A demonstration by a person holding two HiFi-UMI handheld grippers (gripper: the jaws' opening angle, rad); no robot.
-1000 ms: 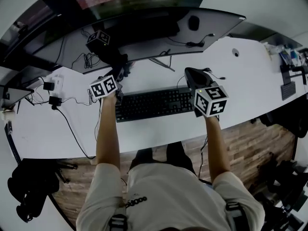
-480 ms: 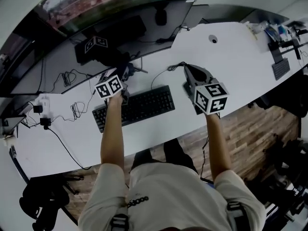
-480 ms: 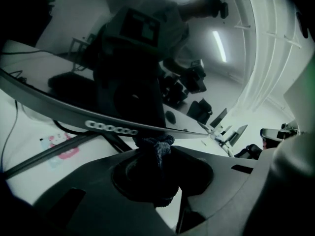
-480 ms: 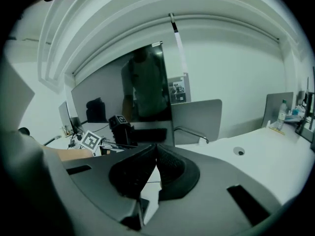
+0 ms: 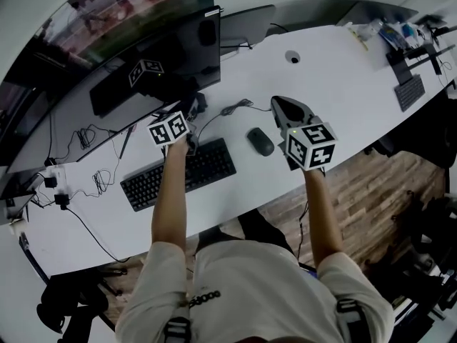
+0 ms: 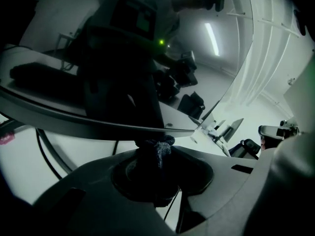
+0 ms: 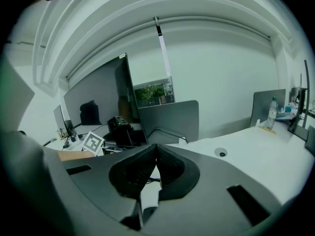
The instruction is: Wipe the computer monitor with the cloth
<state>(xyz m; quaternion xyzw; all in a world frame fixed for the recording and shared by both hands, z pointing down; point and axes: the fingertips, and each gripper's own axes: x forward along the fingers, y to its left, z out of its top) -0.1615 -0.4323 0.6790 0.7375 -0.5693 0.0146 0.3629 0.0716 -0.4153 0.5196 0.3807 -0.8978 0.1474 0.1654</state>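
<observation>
White curved tabletop [image 5: 335,70], dim office light, a person standing over it with a tool in each hand. The left gripper [image 5: 191,110] is clamped on a dark cloth [image 6: 160,145] — a bunched tuft pokes out past its jaws and sits right at the lower edge of the computer monitor [image 5: 178,48], touching it or nearly so; I can't tell which. The gripper's marker cube shows as a reflection in the dark screen just above. The right gripper [image 7: 156,150] has its jaws together at the tips with nothing between them, and hangs above the tabletop, well clear of the screen.

Compared with a second ago, the left gripper has travelled sideways along the screen's bottom edge: it was over the left end of the keyboard [image 5: 178,174] and now stands near that keyboard's right end, closer to the monitor's right side. The mouse [image 5: 261,141] has also come into sight between the two grippers. That reads to me as a wiping stroke under way along the lower strip — the upper screen probably remains to be done.
</observation>
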